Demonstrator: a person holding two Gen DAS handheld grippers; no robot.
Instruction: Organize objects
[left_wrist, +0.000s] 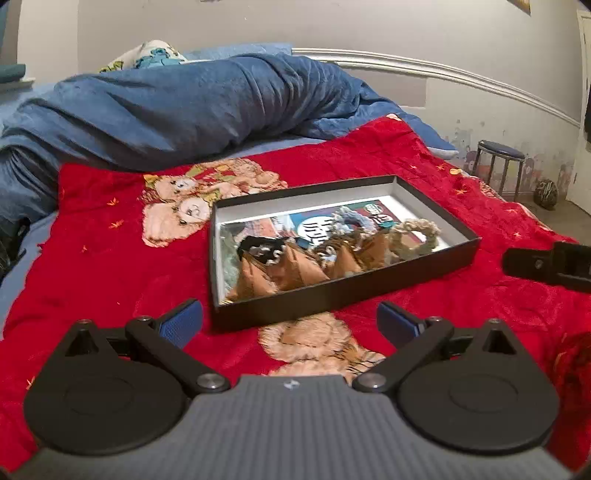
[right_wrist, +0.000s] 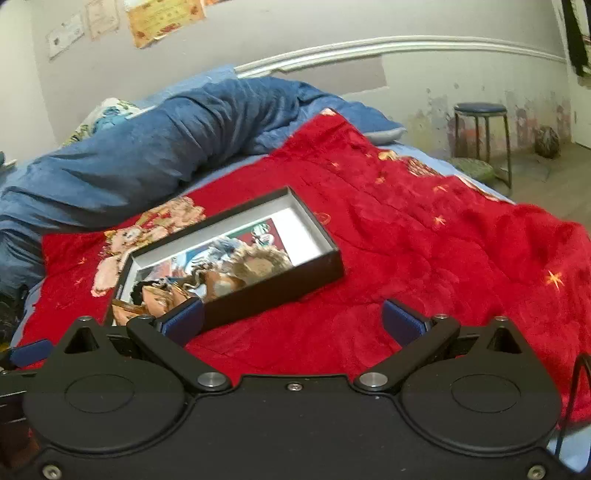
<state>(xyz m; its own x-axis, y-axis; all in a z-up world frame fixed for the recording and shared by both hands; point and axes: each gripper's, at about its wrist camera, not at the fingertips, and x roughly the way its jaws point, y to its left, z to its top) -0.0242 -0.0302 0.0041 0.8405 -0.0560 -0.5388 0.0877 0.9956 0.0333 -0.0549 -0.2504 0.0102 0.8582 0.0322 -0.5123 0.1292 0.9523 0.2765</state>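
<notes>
A shallow black box (left_wrist: 332, 295) with a white inside lies on a red blanket (left_wrist: 110, 258). In it are a printed card, brown paper cones (left_wrist: 291, 269), a black scrunchie (left_wrist: 262, 249), a grey-blue scrunchie (left_wrist: 351, 218) and a beige rope ring (left_wrist: 417, 236). My left gripper (left_wrist: 290, 321) is open and empty, just in front of the box's near wall. My right gripper (right_wrist: 293, 321) is open and empty, to the right of the box (right_wrist: 280, 291); its tip shows at the right edge of the left wrist view (left_wrist: 543, 264).
A rolled blue duvet (left_wrist: 184, 107) lies across the bed behind the box. A patterned pillow (left_wrist: 147, 55) is at the head. A blue-topped metal stool (right_wrist: 480, 136) and a dark ball (right_wrist: 546, 142) stand on the floor at the right by the wall.
</notes>
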